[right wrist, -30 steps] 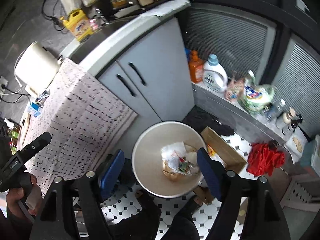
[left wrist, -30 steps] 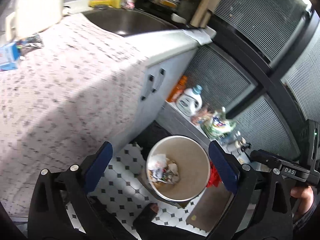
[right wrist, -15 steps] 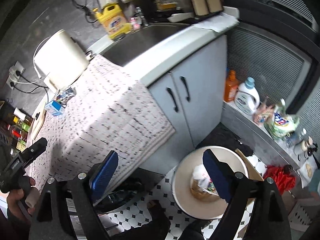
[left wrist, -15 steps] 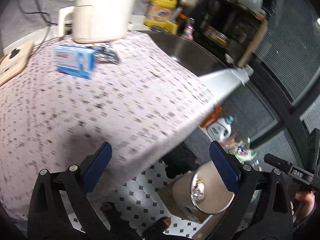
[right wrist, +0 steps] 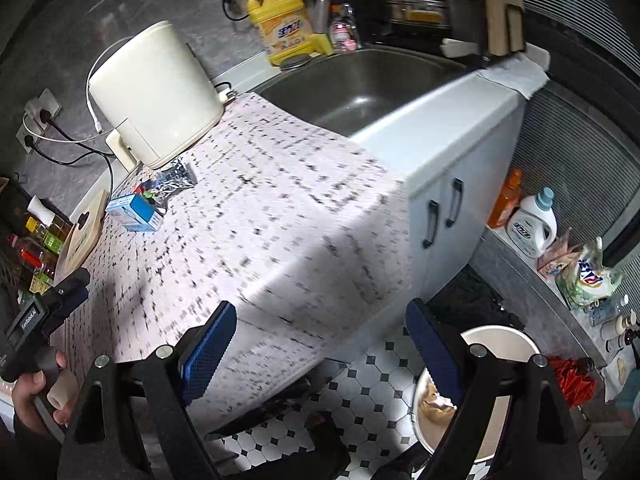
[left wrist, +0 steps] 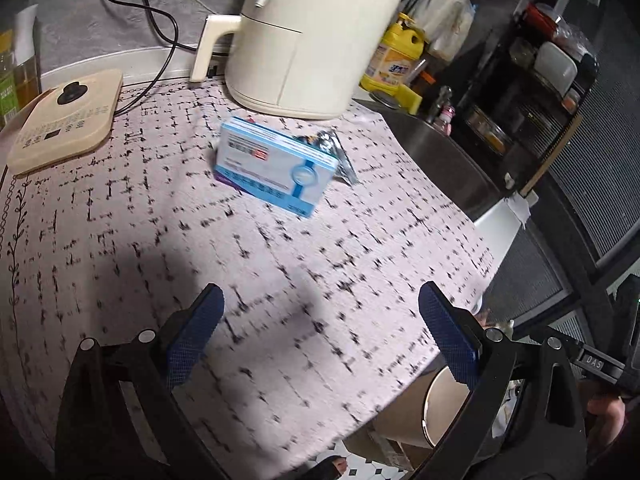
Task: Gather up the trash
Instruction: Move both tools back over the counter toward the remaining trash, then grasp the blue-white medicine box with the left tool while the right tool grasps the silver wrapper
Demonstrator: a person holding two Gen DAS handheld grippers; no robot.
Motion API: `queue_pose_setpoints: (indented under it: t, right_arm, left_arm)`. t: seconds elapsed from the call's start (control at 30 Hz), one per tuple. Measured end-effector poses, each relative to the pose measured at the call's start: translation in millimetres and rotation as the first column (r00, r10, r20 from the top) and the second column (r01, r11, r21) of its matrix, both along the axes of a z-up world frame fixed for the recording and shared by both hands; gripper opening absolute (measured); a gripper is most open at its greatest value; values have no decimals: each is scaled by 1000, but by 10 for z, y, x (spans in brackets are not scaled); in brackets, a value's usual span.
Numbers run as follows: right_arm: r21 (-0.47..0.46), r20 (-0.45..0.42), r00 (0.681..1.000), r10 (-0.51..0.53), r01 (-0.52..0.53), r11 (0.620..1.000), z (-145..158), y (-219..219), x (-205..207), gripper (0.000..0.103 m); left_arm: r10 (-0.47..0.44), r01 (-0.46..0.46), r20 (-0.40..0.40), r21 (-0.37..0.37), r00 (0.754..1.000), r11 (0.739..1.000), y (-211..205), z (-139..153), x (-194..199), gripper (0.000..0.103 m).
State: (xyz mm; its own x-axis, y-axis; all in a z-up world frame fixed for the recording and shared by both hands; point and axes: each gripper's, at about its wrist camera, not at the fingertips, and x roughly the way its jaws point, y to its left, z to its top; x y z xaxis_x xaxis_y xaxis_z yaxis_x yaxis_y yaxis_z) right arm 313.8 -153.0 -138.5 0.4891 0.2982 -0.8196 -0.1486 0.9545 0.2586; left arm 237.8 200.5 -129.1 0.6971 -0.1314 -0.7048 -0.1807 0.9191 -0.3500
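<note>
1. The left claw (left wrist: 320, 336) swung away from above the trash bin (left wrist: 416, 420) and came over the patterned tabletop (left wrist: 160, 240), with the blue box (left wrist: 276, 168) and the foil wrapper (left wrist: 340, 156) ahead of it.
2. The right claw (right wrist: 320, 344) likewise left the bin's mouth; the bin (right wrist: 500, 392) shifted to the lower right corner of its view.
3. The right claw's blue pads (right wrist: 208, 344) spread slightly wider.

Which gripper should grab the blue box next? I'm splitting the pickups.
Probably left: the left gripper is open, empty and faces the blue box ahead. From the open right gripper, it lies far off to one side.
</note>
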Motion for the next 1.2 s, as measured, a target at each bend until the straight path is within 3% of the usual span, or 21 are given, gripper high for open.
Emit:
queue_pose_setpoints:
  t: [0.33, 0.53, 0.67, 0.8, 0.93, 1.03, 1.2]
  right_arm:
    - [-32, -6, 1000, -26, 25, 999, 29, 649, 174, 85]
    - [-72, 12, 999, -33, 33, 997, 97, 616, 311, 88]
    - [-59, 18, 1000, -14, 15, 998, 54, 545, 579, 88]
    - [-22, 16, 999, 39, -38, 999, 40, 581, 943, 88]
    - [6, 81, 990, 112, -113, 994, 156, 641, 1282, 90]
    - [51, 85, 986, 142, -146, 988, 131, 639, 1504, 90]
    - [64, 65, 973, 223, -227, 972, -4, 686, 1734, 90]
  left_arm:
    - [-51, 51, 10, -44, 999, 998, 447, -68, 398, 97]
    - [-20, 21, 1, -97, 1000, 995, 425, -153, 657, 97]
    - [7, -9, -16, -80, 1000, 997, 332, -148, 793, 97]
    - [80, -81, -28, -61, 996, 995, 266, -50, 887, 97]
    - [155, -156, -28, -63, 988, 986, 231, 41, 965, 97]
    - [240, -242, -32, -76, 970, 967, 224, 39, 1021, 97]
    - [352, -362, -121, -82, 928, 928, 173, -89, 1152, 97]
